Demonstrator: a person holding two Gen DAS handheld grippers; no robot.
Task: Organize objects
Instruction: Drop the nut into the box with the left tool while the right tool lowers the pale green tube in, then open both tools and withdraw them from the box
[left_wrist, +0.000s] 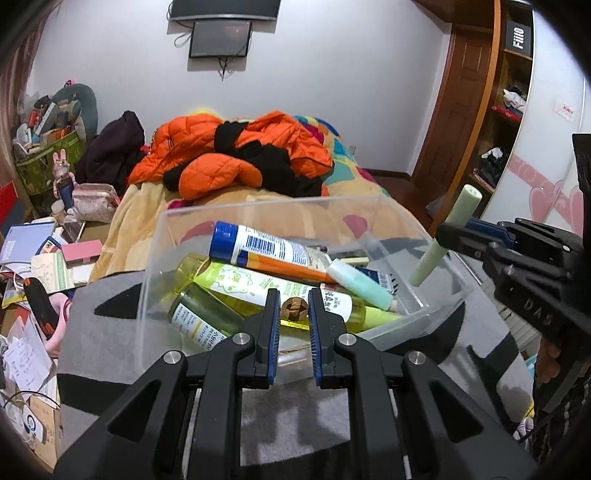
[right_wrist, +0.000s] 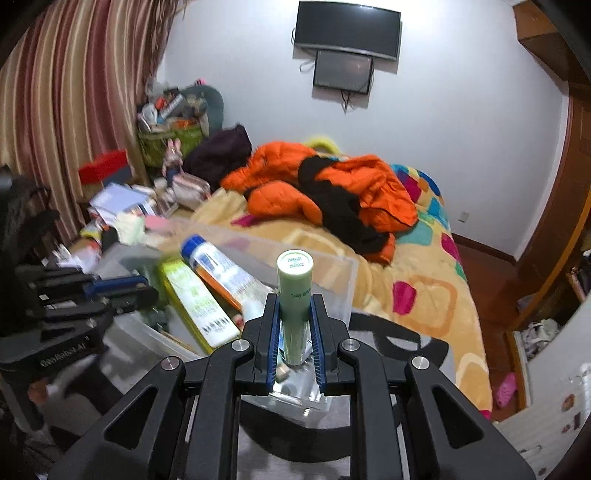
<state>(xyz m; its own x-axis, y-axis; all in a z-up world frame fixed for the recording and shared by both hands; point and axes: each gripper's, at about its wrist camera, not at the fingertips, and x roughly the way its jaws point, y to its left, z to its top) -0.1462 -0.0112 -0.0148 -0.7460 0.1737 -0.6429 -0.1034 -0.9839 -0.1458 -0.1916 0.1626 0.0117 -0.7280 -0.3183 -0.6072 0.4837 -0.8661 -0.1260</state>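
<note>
A clear plastic bin (left_wrist: 162, 236) stands on a grey and black mat and holds several tubes and bottles: a blue-capped white tube (left_wrist: 258, 243), an orange tube (left_wrist: 284, 267), yellow-green bottles (left_wrist: 236, 284) and a pale teal tube (left_wrist: 360, 282). My left gripper (left_wrist: 292, 306) hangs over the bin's near edge, jaws apart and empty; a small wooden ball (left_wrist: 294, 309) lies in the bin between them. My right gripper (right_wrist: 294, 314) is shut on a pale green tube (right_wrist: 294, 291), held upright above the bin's right corner (right_wrist: 347, 291). It also shows in the left wrist view (left_wrist: 443, 236).
A bed (left_wrist: 140, 206) with an orange and black jacket (left_wrist: 229, 155) lies behind the bin. Books and papers (left_wrist: 44, 254) are piled at the left. A wardrobe and shelves (left_wrist: 513, 122) stand at the right. Striped curtains (right_wrist: 66, 103) hang at the left.
</note>
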